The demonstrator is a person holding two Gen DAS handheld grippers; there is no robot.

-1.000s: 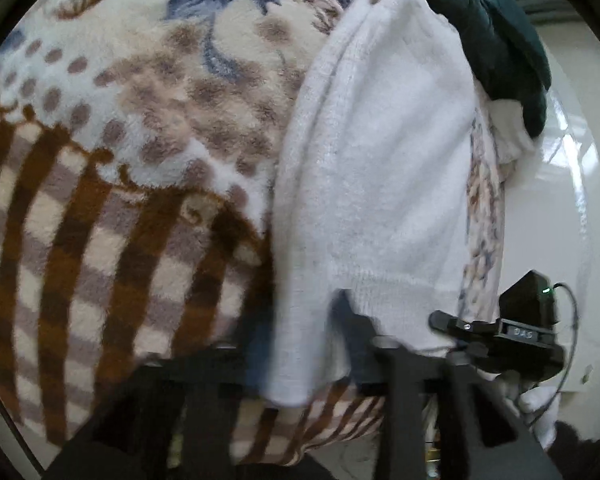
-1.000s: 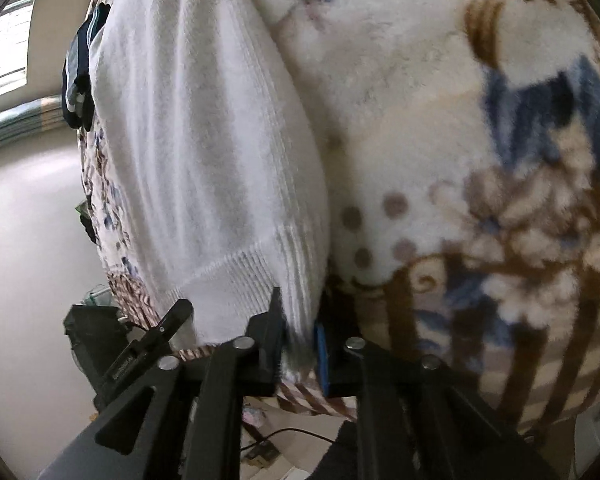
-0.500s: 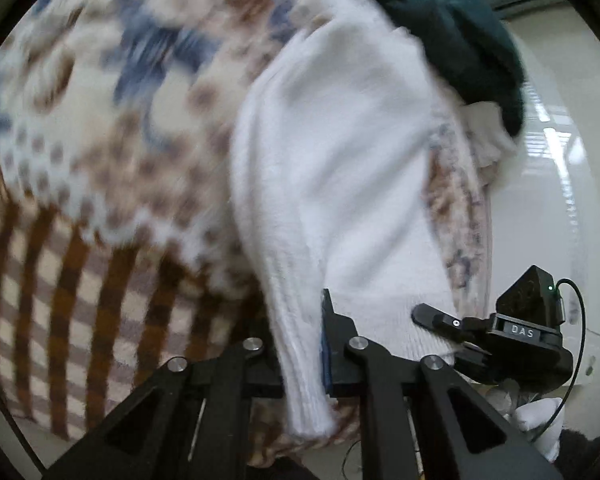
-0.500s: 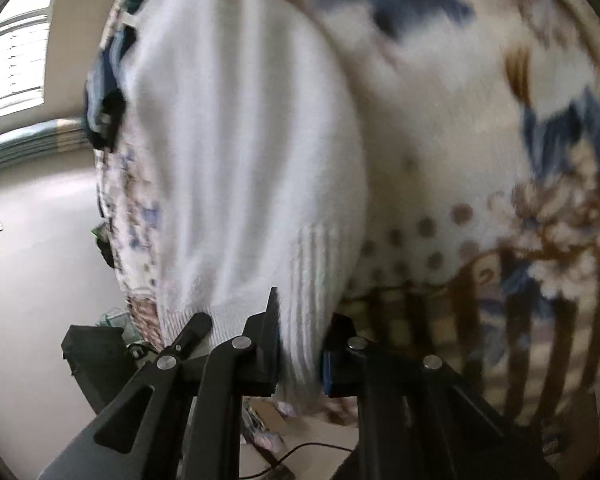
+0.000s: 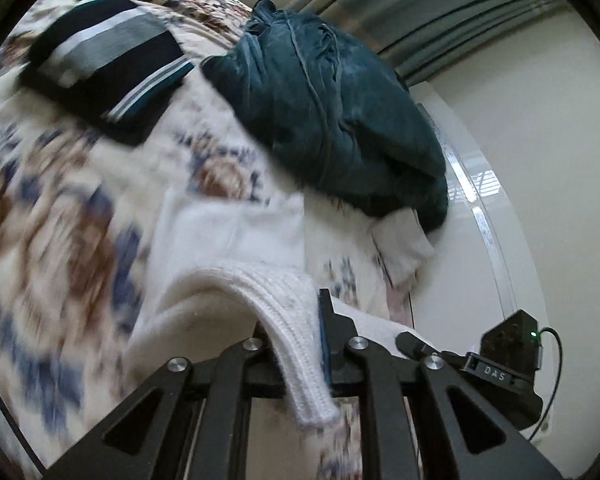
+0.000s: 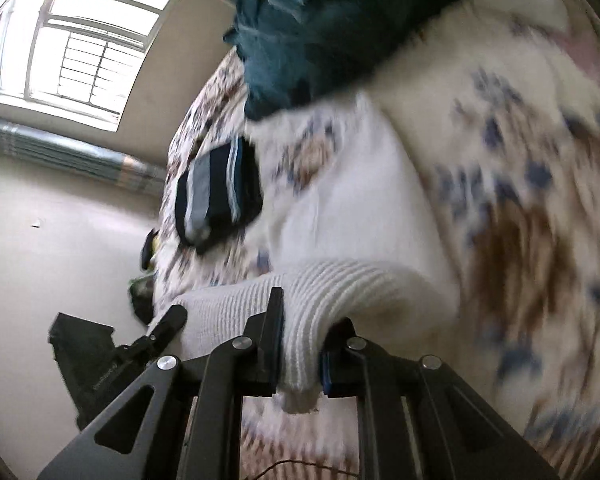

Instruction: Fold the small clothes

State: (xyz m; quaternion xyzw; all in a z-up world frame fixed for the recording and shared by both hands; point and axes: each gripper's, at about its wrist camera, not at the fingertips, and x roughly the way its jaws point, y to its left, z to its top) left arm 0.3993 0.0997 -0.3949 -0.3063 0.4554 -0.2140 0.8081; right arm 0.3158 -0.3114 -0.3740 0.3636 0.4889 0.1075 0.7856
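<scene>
A white knit garment [image 5: 236, 240] lies on a floral blanket [image 5: 60, 220]. My left gripper [image 5: 296, 336] is shut on its ribbed hem [image 5: 284, 300] and holds that corner lifted and curled forward over the garment. My right gripper [image 6: 300, 340] is shut on the other ribbed corner [image 6: 332, 280] of the same garment [image 6: 340, 200], also lifted and carried forward. The right gripper [image 5: 500, 364] shows at the lower right of the left wrist view; the left gripper [image 6: 100, 356] shows at the lower left of the right wrist view.
A folded dark striped garment [image 5: 104, 68] lies farther back on the blanket, also in the right wrist view [image 6: 216, 196]. A crumpled dark teal garment [image 5: 328, 120] lies behind the white one. A window [image 6: 76, 44] and curtain [image 5: 440, 12] are beyond the bed.
Both grippers have lifted the white garment's hem off the blanket and swung it forward over the garment's body. The view has tilted up, revealing the striped and teal garments.
</scene>
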